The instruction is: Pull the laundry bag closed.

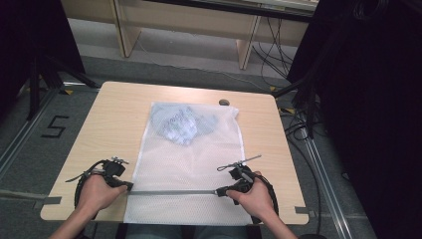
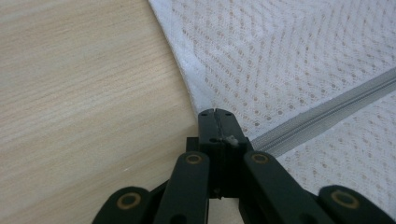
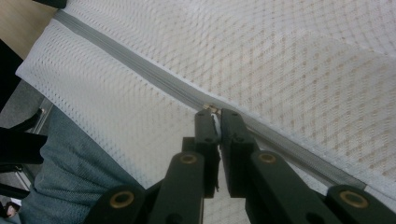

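White mesh laundry bag lay flat on the light wooden table, its near edge hanging over the table's front toward the person's lap, where blue denim showed in the right gripper view. Grey zipper ran straight across the bag's near part, between the two grippers. Left hand held the left gripper at the zipper's left end, right at the bag's left edge; in the left gripper view the jaws were pressed together with no gap, pinching the bag fabric at the end of the zipper. Right hand held the right gripper at the zipper's right end; in the right gripper view its jaws were nearly together, a thin slit between them, clamped on the small metal zipper pull where it sat on the zipper tape. Thin grey rod with a looped end stuck out just beyond the right gripper, over the mesh. Farther up, inside the bag's far part, a bunched pale blue-grey garment showed through the mesh. Small dark round object sat on the table just past the bag's far right corner; couldn't tell what it was. Beyond the table: grey floor with a painted "5" at left, wooden furniture legs and black cables at back.
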